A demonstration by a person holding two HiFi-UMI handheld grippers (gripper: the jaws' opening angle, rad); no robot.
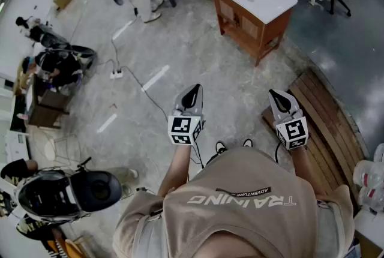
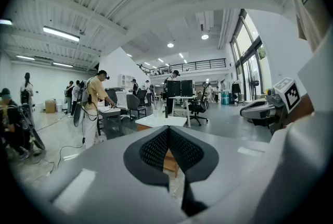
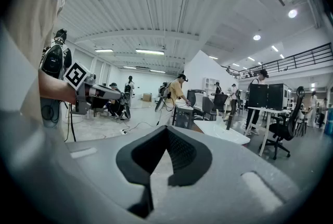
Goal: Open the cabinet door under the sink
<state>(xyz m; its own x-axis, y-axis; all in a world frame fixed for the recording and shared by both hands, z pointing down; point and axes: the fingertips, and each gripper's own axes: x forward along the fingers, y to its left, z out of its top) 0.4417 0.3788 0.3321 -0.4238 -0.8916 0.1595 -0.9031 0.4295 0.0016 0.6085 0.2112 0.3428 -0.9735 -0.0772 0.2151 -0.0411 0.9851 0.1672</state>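
Wooden sink cabinet, white-topped, stands well ahead on the concrete floor, its door apparently shut | task not begun: approach, grasp and pull all remain | left gripper and right gripper far from cabinet, jaws pressed together on nothing | open hall, wooden planks at right

Cabinet door details (distant) indistinct
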